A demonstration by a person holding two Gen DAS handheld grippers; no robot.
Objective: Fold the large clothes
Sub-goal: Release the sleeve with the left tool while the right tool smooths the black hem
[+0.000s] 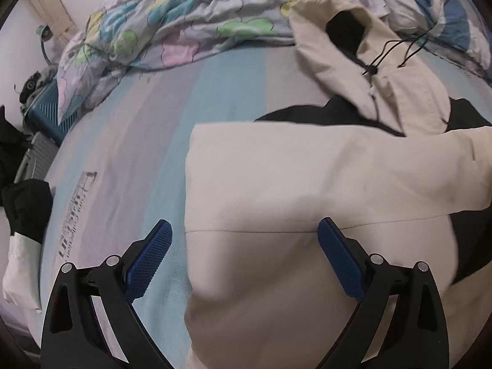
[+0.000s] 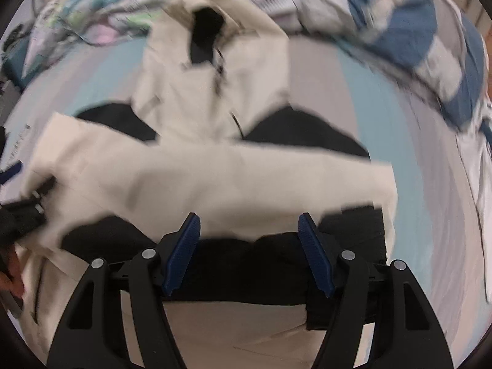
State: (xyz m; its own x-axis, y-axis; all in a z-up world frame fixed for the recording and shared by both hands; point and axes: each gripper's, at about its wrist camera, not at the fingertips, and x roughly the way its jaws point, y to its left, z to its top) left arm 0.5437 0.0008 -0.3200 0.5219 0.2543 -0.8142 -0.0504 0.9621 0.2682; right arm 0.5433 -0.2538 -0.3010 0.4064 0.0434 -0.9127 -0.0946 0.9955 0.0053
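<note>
A cream and black hooded jacket [image 1: 292, 169] lies spread on the striped bed sheet [image 1: 138, 153], its hood [image 1: 338, 49] toward the far side. One cream sleeve [image 2: 230, 178] is laid across the body. My left gripper [image 1: 244, 227] hovers over the jacket's left edge, open wide with nothing between its fingers. My right gripper [image 2: 249, 220] stands partly open above the black lower part of the jacket, and no fabric is pinched between its pads. The right wrist view is blurred. At its left edge show a hand [image 2: 12, 273] and one of the left gripper's pads [image 2: 12, 169].
A crumpled floral duvet [image 1: 184, 9] lies along the far side of the bed, with blue and white bedding [image 2: 399, 30] at the far right. Beside the bed's left edge are a blue suitcase [image 1: 46, 113] and dark clothing [image 1: 27, 206].
</note>
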